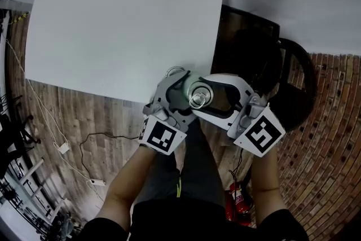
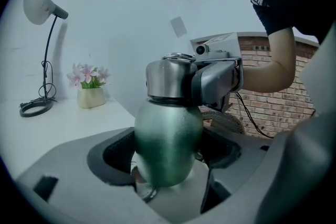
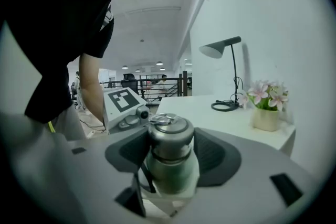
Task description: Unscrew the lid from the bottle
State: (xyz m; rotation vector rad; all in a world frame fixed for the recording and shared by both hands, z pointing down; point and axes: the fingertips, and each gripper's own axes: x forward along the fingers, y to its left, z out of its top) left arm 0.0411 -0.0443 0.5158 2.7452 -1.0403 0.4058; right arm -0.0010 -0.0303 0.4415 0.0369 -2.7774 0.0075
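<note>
While the steel lid (image 3: 169, 136) sits seated on the green bottle (image 2: 168, 144), with only a thin dark seam between them, the step in hand looks like the twist itself. The bottle is roughly upright in the air, just off the near edge of the white table (image 1: 124, 25), above the person's lap. The left gripper (image 2: 170, 165) is clamped round its bulging body. The right gripper (image 3: 169, 150) stands wide but closed on the lid, a pad against each side. The left should hold the body firm and unmoving while the right turns about the bottle's own axis, neither tilting nor pulling up until the thread runs out. A lamp (image 3: 220, 50) and potted flowers (image 3: 269, 105) stand at the table's far side.
</note>
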